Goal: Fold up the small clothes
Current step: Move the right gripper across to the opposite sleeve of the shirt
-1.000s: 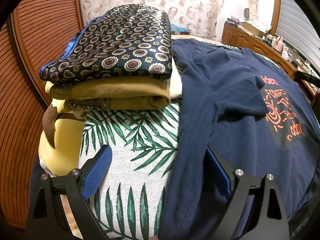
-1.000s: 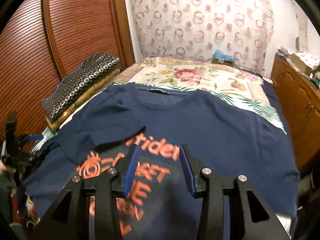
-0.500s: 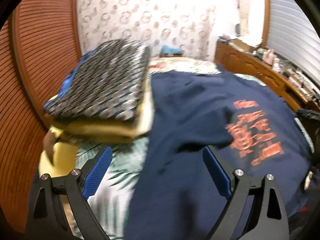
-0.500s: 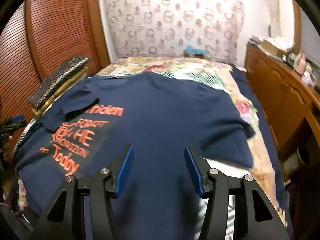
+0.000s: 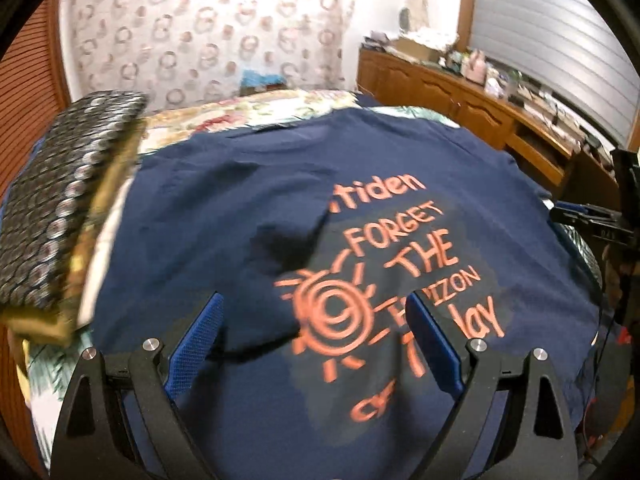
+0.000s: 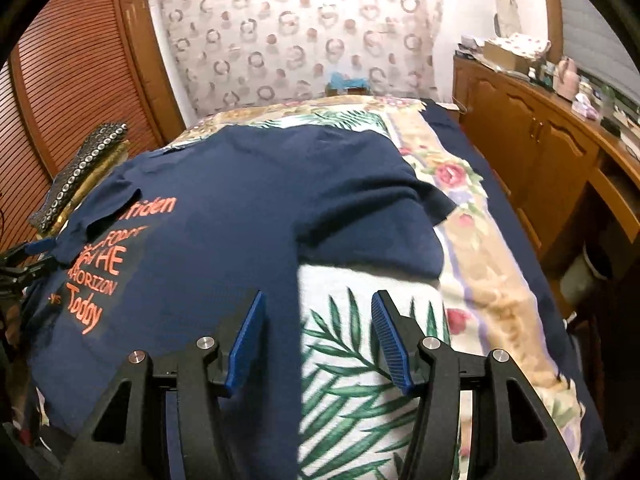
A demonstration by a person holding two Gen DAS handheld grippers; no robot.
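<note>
1. Nearest the right wrist camera, the right gripper (image 6: 318, 338) hangs over the side edge of the navy T-shirt (image 6: 240, 216); its jaws have just been opening and stand apart with nothing pressed between them, the shirt edge and the palm-leaf sheet (image 6: 360, 380) showing in the gap.
2. Nearest the left wrist camera, the left gripper (image 5: 316, 344) has its jaws wide apart and empty above the orange sun print (image 5: 332, 312).
3. Across the middle, the T-shirt lies spread on the bed (image 6: 472, 264), one sleeve (image 5: 280, 236) already folded over the chest at about 11 o'clock of the print; the other sleeve (image 6: 420, 196) lies out flat at about 1 o'clock of the right gripper.
4. My judgement: the shirt is light, limp cotton that will sag and crease, not slippery; pinch that sleeve by its hem or shoulder seam, a single layer only.
5. Farther off, at 10 o'clock, a stack of folded clothes (image 5: 68, 216) sits beside the shirt.
</note>
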